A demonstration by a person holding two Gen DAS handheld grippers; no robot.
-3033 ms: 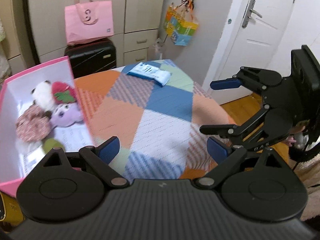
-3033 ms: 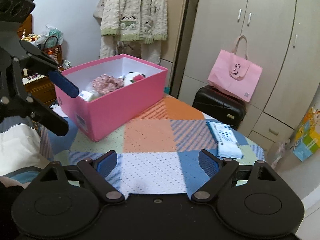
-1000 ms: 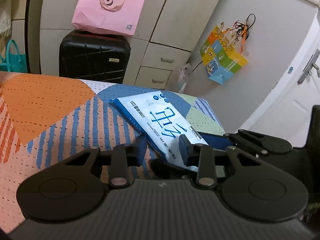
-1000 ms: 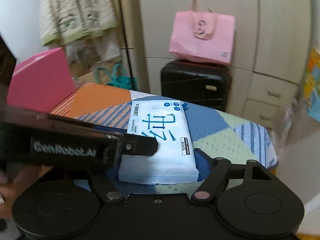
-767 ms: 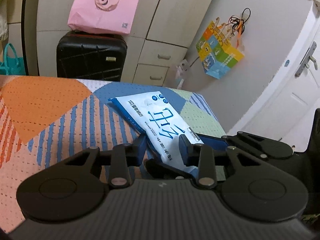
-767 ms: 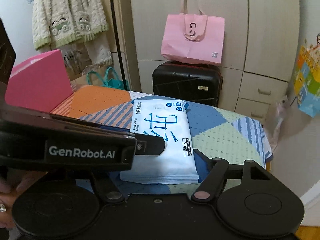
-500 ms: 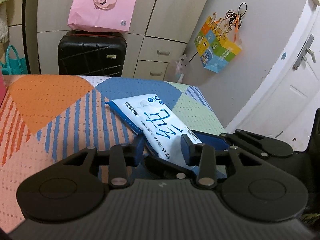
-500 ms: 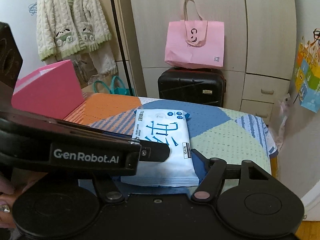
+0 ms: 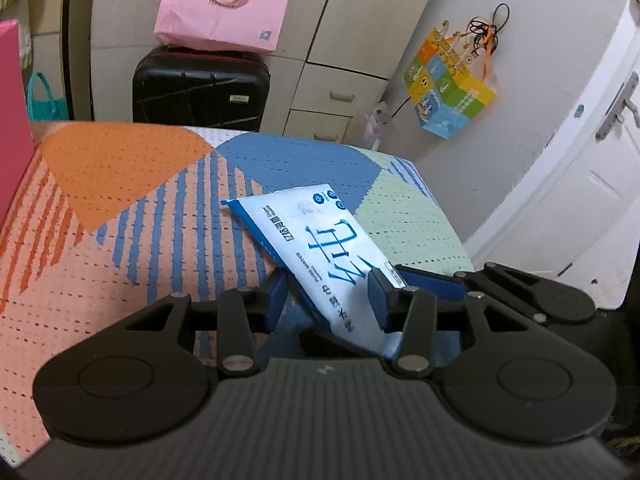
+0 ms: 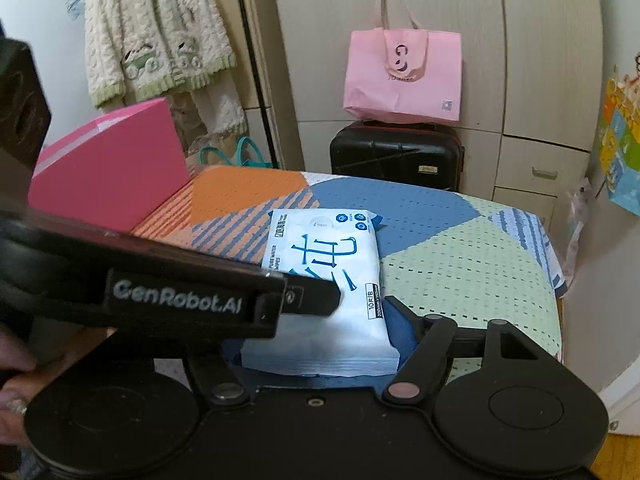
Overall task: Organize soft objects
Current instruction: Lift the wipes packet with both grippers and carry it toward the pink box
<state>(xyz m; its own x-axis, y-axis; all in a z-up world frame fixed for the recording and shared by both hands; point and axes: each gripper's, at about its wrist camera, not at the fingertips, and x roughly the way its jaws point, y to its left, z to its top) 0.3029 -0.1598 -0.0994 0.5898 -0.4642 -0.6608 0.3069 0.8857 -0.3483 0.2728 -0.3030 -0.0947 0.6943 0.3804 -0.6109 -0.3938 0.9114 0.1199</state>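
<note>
At the far left of both views stands the pink box (image 10: 116,164), its wall reaching only the upper left edge of the left wrist view; three seconds back it was seen open with plush toys inside, and now it is well apart from the action.

Moving right, the patchwork-covered counter (image 9: 120,200) fills the middle of both views. On it, in the centre and lower centre of each view, sits the pack of wet wipes (image 9: 332,264). Three seconds ago it lay flat and untouched at the far end of the counter with both claws empty; now both have closed in on its near end, and in the left wrist view that end looks raised off the cloth.

The left claw (image 9: 332,294) straddles the pack's near end, and its jaws have just been opening with the pack between them. The blue pads sit at the pack's edges, but I cannot tell whether they press it.

Further right, the right claw (image 10: 320,340) has the pack between its jaws, which have just been opening as well. Its right pad lies against the pack's side; its left finger is hidden behind the left claw's body, so its grip cannot be told.

I judge this a two-handed pickup or handover in progress, with the pack bound for the pink box at the left.
</note>
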